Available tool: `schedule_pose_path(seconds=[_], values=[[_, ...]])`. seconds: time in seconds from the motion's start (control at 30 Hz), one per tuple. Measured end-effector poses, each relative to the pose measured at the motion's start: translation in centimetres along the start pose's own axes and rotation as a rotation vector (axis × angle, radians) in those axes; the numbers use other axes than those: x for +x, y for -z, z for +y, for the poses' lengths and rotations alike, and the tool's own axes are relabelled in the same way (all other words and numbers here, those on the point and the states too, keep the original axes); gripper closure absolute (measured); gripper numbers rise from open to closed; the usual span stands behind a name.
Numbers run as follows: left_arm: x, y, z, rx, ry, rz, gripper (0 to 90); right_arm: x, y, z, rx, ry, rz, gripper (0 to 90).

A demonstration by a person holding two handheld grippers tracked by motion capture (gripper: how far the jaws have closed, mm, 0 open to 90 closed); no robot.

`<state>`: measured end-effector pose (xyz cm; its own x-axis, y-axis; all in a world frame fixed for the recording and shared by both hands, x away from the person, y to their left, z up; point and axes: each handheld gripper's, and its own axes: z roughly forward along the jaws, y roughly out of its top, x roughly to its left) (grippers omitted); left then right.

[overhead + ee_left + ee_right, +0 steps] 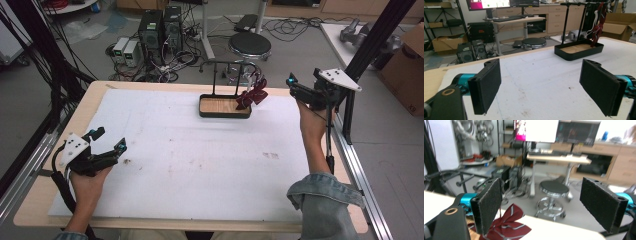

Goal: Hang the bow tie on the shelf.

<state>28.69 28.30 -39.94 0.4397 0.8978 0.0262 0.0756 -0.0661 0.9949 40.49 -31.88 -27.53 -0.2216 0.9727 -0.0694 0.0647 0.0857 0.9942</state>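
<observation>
A dark red bow (252, 94) with pale stripes hangs from the bar of a black rack (227, 62). The rack rises from a black tray (225, 114) with a wooden floor, at the far middle of the table. My right gripper (291, 86) is lifted in the air just right of the bow and stands open, holding nothing. In the right gripper view the bow (509, 223) lies low and left, behind the left pad, outside the gap of that gripper (544, 202). My left gripper (111, 138) rests open near the table's left front. Ahead of its wide-apart pads (541, 87) are the tray (574, 56) and bow (597, 30).
A white mat (190, 155) covers most of the wooden table. A black frame post (350, 100) stands at the right edge, close to my right hand. Beyond the table are a round stool (249, 46), computer towers (160, 27) and a cardboard box (405, 70).
</observation>
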Motion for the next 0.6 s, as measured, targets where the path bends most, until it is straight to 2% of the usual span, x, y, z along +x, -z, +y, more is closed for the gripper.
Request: schedule_pose_path(seconds=[0.13,0.17,0.2,0.3,0.33,0.5,0.6], values=[[0.0,-0.2,-0.1,0.007,-0.002,-0.003,17.8,0.0,1.9,0.0,-0.002,0.024,0.009,17.2],[0.0,-0.2,-0.1,0.007,-0.002,-0.003,17.8,0.0,1.9,0.0,-0.002,0.024,0.009,17.2],[0.0,-0.2,-0.1,0.009,-0.002,-0.003,17.8,0.0,2.8,-0.1,-0.007,0.028,0.018,17.2],[-0.1,-0.2,-0.1,0.006,-0.001,-0.003,17.8,0.0,3.7,-0.2,-0.011,0.022,0.029,17.1],[-0.1,-0.2,0.0,0.005,-0.001,-0.002,17.8,0.1,4.6,-0.5,-0.026,0.011,0.035,16.5],[-0.1,-0.2,-0.1,0.007,-0.001,-0.001,17.8,0.1,6.6,-1.5,-0.05,0.006,0.048,15.7],[-0.1,-0.2,-0.1,0.009,-0.003,0.001,17.8,0.2,7.9,-2.3,-0.064,-0.026,0.051,14.3]])
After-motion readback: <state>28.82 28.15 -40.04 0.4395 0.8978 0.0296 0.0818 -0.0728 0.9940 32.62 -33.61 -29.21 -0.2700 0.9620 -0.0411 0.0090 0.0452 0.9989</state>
